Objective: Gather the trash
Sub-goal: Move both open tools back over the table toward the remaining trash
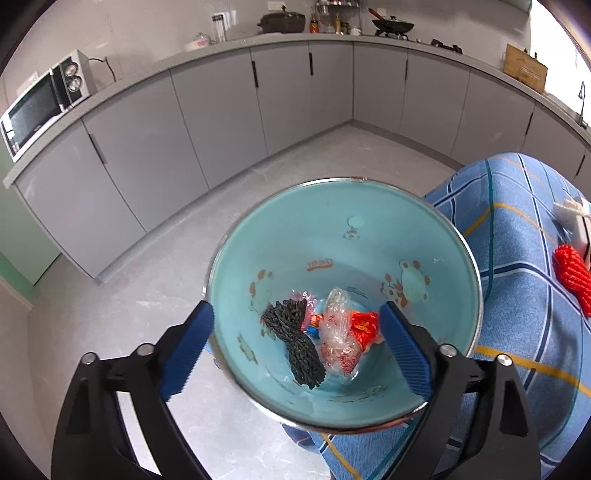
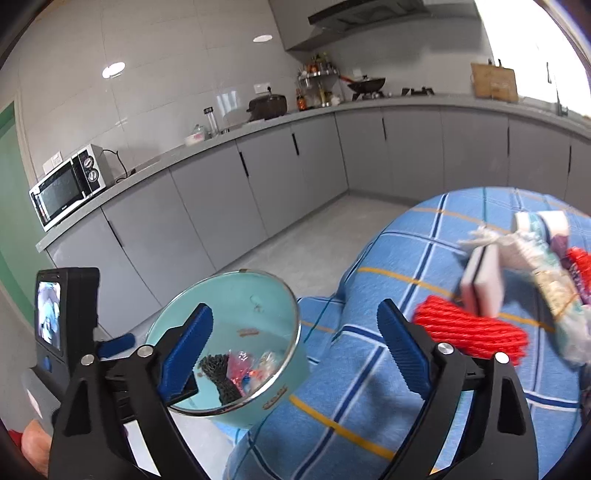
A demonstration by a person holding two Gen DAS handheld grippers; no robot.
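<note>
Left gripper (image 1: 297,339): jaws wide apart, empty, over the bin. Right gripper (image 2: 295,345): jaws wide apart, empty, over the blue checked cloth (image 2: 369,369) of the counter.
Teal bin (image 1: 388,229), at the counter edge: holds 1 black rope bundle (image 1: 295,343), 1 clear bag (image 1: 338,332), 1 red wrapper (image 1: 364,325).
Outstanding on the counter: red rope bundle (image 2: 476,332), white sponge block (image 2: 484,284), mixed packets (image 2: 554,291). Judged partly done.

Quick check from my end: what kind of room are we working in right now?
A home kitchen, most likely. A microwave sits on a long grey counter over grey cabinets, with a wok on a gas hob under a range hood. The work surface is a table with a blue checked cloth.
</note>
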